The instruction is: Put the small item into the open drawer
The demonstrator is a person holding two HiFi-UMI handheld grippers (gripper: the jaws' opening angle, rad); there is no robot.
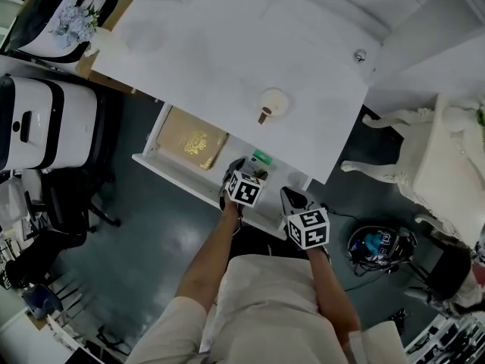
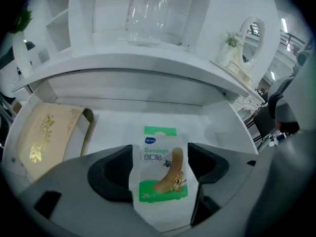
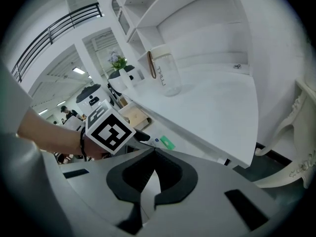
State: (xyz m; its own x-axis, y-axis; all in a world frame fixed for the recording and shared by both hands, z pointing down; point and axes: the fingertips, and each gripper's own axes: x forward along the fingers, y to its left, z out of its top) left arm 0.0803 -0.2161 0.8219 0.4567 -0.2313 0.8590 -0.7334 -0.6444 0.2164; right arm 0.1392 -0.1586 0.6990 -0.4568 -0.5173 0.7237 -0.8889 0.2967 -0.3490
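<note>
The small item is a flat bandage packet (image 2: pixel 160 172) with a green header. It lies face up on the floor of the open white drawer (image 2: pixel 111 125), right of a gold book (image 2: pixel 42 137). My left gripper (image 2: pixel 160 149) is open, one jaw on each side of the packet and close against its edges. In the head view the left gripper (image 1: pixel 241 168) reaches over the drawer's front rim (image 1: pixel 189 179), with the packet's green top (image 1: pixel 262 158) just beyond it. My right gripper (image 1: pixel 292 196) hovers outside the drawer front. In its own view the right gripper (image 3: pixel 154 154) is shut with nothing in it.
The gold book (image 1: pixel 191 139) fills the drawer's left half. A clear bottle with a cork lid (image 1: pixel 271 103) stands on the white desk (image 1: pixel 227 44) above the drawer. An ornate white chair (image 1: pixel 424 150) stands to the right, and a black chair (image 1: pixel 68 203) to the left.
</note>
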